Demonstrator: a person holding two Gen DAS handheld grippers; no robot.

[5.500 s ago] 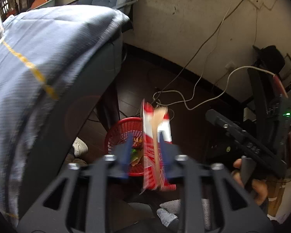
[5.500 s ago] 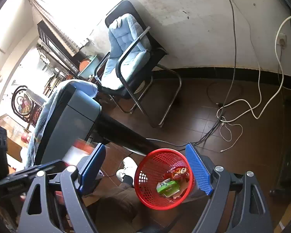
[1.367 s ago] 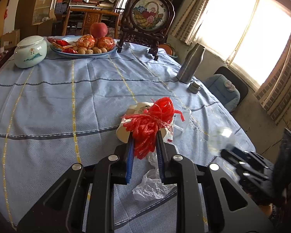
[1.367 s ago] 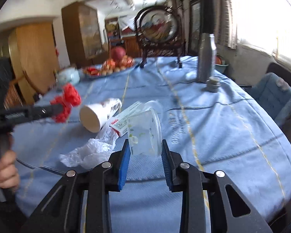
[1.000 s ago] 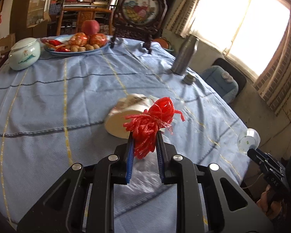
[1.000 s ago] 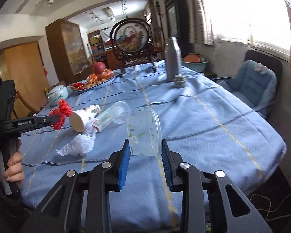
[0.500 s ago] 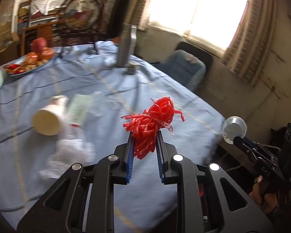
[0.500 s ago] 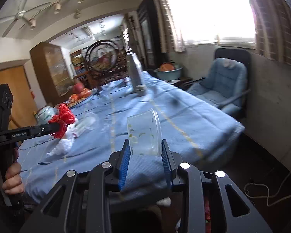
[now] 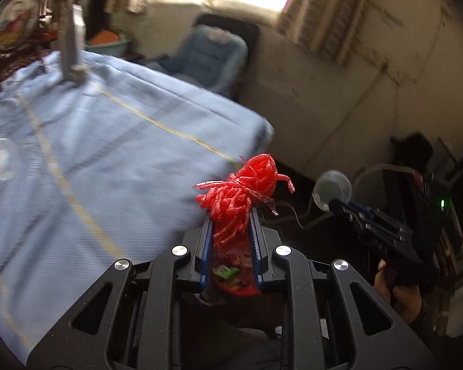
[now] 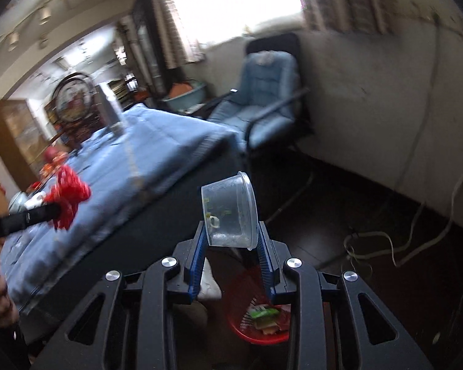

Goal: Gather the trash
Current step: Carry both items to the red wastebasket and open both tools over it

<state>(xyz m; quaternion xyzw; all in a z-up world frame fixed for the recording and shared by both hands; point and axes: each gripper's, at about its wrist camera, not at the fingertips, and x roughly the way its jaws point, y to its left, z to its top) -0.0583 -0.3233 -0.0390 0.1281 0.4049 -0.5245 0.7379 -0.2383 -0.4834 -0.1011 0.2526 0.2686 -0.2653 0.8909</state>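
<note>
- Two grippers are in view, both past the edge of the surface [image 9: 102, 141], which is draped in a blue cloth with yellow lines.
- Left gripper [image 9: 230, 231]: fingers closed narrowly on a bunch of red mesh netting [image 9: 244, 191].
- Right gripper [image 10: 231, 246]: fingers clamped on a clear plastic cup [image 10: 231, 212], tilted on its side.
- Red basket [image 10: 256, 317] stands on the dark floor beneath the right gripper, with wrappers inside.
- Metal flask [image 9: 72, 43] stands on the surface.
- Blue cushioned chair [image 10: 262, 98] sits by the bright window; white cables [image 10: 401, 240] lie along the stained wall.
</note>
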